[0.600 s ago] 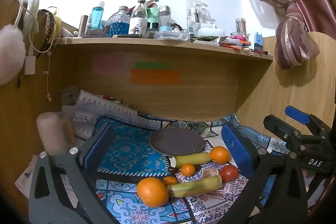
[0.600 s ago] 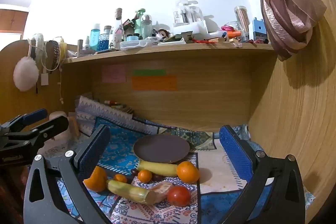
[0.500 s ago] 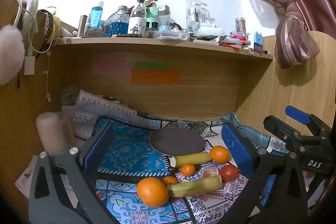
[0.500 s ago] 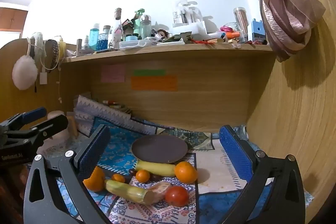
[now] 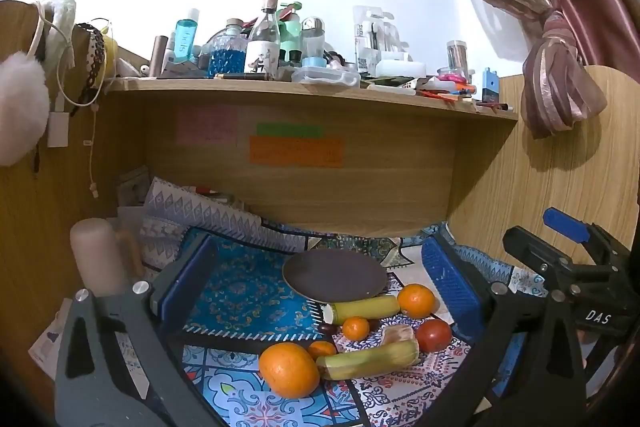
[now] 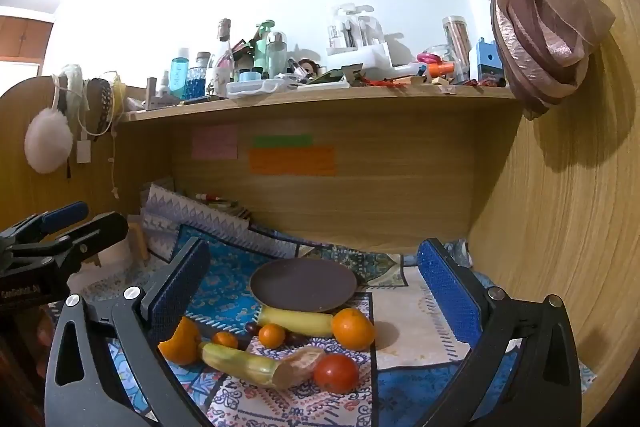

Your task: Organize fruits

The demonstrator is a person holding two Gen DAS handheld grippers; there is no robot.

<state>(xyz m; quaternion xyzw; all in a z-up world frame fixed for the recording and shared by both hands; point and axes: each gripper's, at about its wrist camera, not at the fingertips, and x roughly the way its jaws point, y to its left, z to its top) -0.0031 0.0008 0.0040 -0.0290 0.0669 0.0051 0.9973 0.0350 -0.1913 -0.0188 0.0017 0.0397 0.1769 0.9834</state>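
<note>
Fruits lie in a bunch on the patterned blue cloth [image 6: 224,291], just in front of the round dark brown plate [image 6: 303,285]: a big orange [image 5: 289,369], a medium orange [image 6: 353,329], two tiny oranges, two yellow-green bananas [image 6: 295,321] and a red tomato [image 6: 336,373]. One banana touches the plate's rim. The left view shows the whole big orange; in the right view a blue finger pad [image 6: 180,287] hides half of it. The left gripper [image 5: 320,283] and right gripper [image 6: 316,281] both hang wide apart, holding nothing, well short of the fruit.
</note>
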